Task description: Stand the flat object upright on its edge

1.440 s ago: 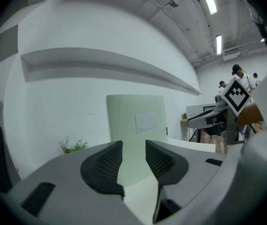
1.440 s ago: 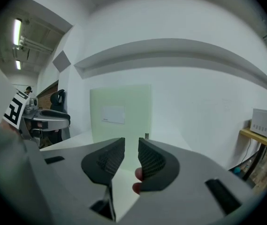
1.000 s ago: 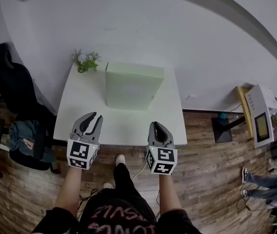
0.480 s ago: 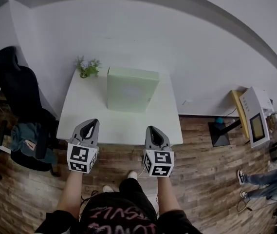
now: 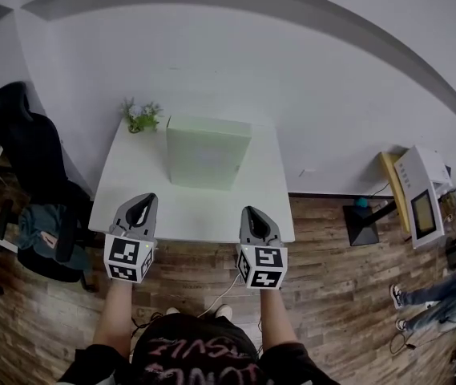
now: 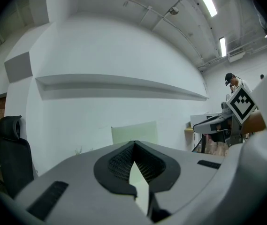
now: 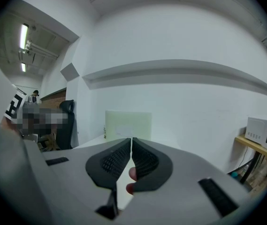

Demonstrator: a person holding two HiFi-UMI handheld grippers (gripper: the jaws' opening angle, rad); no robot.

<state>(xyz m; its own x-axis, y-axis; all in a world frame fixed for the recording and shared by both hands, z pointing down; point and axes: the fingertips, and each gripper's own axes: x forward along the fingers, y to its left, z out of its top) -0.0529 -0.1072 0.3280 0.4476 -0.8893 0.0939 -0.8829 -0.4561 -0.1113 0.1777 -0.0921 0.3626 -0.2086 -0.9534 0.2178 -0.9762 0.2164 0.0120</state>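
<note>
- Your left gripper (image 6: 133, 145) has its fingers pressed together, pad against pad, with nothing between them.
- Your right gripper (image 7: 131, 140) is the same: the ribbed pads meet at the tips and hold nothing.
- Both pairs of fingers sit at the near edge of the table (image 5: 211, 211), side by side and apart from each other, tips pointing across the top toward the wall.
- Ahead of your fingers, and between the two grippers' lines, stands the box (image 5: 205, 152), well apart from either set of tips and touching neither.
- The box is flat, rectangular and pale green, upright on one edge, with its broad face turned toward you.
- A paler square patch marks the middle of that face, and the narrow top edge shows from the head view.
- It rests toward the far side of the white table, close to the wall.
- Beyond your left fingers, at the far left corner, is a small plant (image 5: 139, 117), just beside the box.
- Further left of your left gripper, off the table, stands a black chair (image 5: 27, 147) on the wood floor.
</note>
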